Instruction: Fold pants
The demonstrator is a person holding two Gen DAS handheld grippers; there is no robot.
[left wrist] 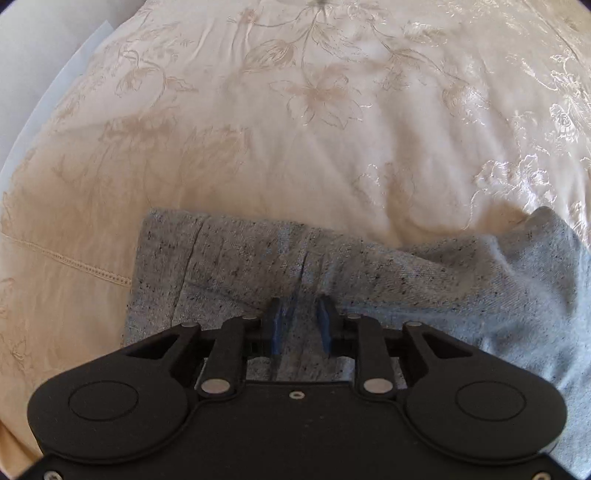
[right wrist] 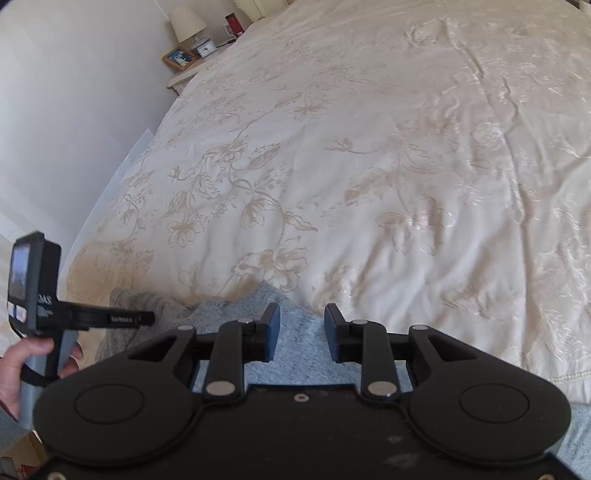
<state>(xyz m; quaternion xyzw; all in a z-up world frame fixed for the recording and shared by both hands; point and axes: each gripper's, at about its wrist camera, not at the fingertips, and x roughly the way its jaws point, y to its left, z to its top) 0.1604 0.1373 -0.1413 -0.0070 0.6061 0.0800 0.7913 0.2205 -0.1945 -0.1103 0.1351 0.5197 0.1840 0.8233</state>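
Around your tongs there is mostly the bed: a cream bedspread [right wrist: 369, 166] with a woven flower pattern lies wide open ahead of both grippers, with soft creases in it. Far ahead and to the left of your right gripper [right wrist: 302, 332] stands a bedside table [right wrist: 181, 77] against the white wall, and on it a lamp [right wrist: 187, 24] with a pale shade, a framed photo [right wrist: 180, 57] and a small clock [right wrist: 207, 48]. A small red thing stands behind them; what it is you cannot tell.

To the left of your right gripper, your left hand [right wrist: 22, 363] holds the handle of the left gripper [left wrist: 300, 319], and its black body with a small screen reaches over the grey cloth there. This is the only thing that stands close beside the right tongs.

The pants [left wrist: 369, 273], of grey speckled knit, lie on the bedspread directly under your left gripper. They stretch to both sides of it, with a straight edge to the left and a raised, rumpled part far to the right. Your left tongs stand partly apart, the blue pads [left wrist: 325, 321] on each side of a seam, and the pads do not press on the cloth.

Your right tongs stand apart too, nothing gripped, with the pants just below and between them.
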